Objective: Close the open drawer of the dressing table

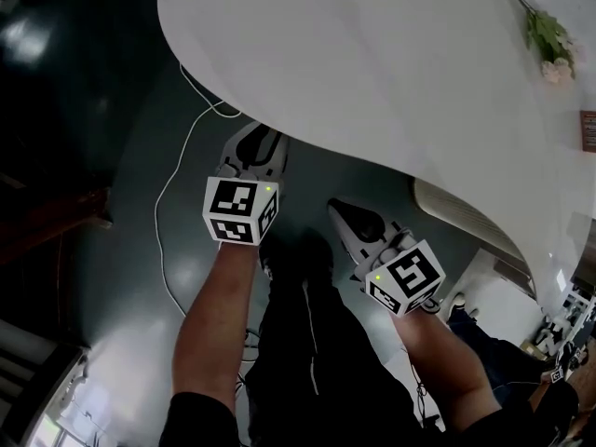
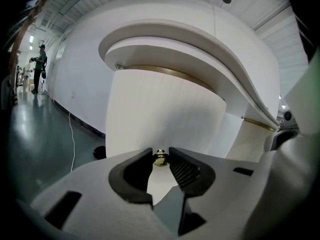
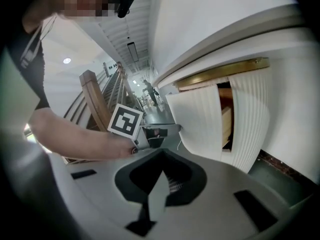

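The white dressing table top (image 1: 372, 63) curves over both grippers. In the left gripper view, the curved ribbed drawer front (image 2: 160, 109) fills the middle, with a small brass knob (image 2: 160, 158) on it. My left gripper (image 2: 160, 156) has that knob pinched between its two fingertips; in the head view it (image 1: 257, 147) reaches under the table edge. The right gripper view shows the drawer front (image 3: 197, 119) standing out from the ribbed panel (image 3: 250, 119), with a dark gap (image 3: 226, 116) showing wood inside. My right gripper (image 3: 162, 153) is shut and empty, held off to the right (image 1: 343, 214).
A white cable (image 1: 172, 212) trails over the dark green floor left of the table. A flower sprig (image 1: 549, 45) lies on the far right of the top. A wooden stair rail (image 3: 95, 99) stands behind, and a person (image 2: 39, 66) is far down the hall.
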